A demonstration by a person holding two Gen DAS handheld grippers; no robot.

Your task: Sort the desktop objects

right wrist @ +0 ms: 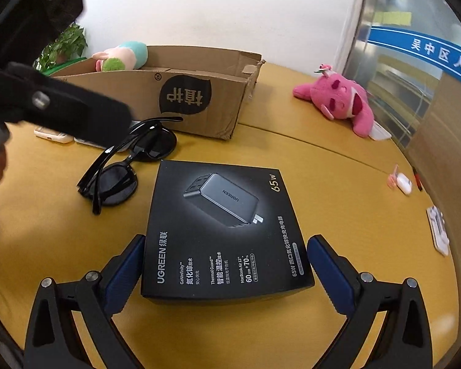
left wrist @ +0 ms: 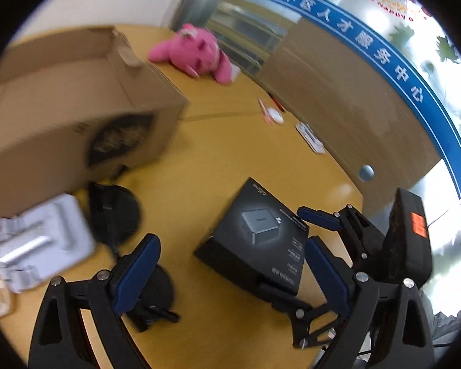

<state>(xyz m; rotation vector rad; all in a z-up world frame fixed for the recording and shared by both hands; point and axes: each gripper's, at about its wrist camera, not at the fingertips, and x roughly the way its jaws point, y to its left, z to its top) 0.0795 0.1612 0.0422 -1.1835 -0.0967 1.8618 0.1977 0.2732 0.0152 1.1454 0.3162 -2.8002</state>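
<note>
The right gripper (right wrist: 226, 264) stands at the bottom of the right wrist view with its jaws wide open. The black UGREEN charger box (right wrist: 222, 230) lies flat on the yellow table (right wrist: 338, 184) in the middle of the frame, its near end between the two blue pads. I cannot tell if the pads touch its sides; they appear just beside them.

To the left of the box, black sunglasses (right wrist: 129, 166) lie folded on the table. Behind them, in the upper left, stands an open cardboard box (right wrist: 175, 92) with a pastel plush toy (right wrist: 123, 57) inside. A pink plush toy (right wrist: 344, 101) lies at the upper right, and a small white earbud case (right wrist: 404, 183) at the right edge.

In the left wrist view, which is blurred, the left gripper (left wrist: 230, 264) is at the bottom, its jaws wide open and holding nothing. It is above the table, between the sunglasses (left wrist: 116, 212) and the charger box (left wrist: 258, 240). The right gripper (left wrist: 315, 230) shows at the lower right, around the charger box.
</note>
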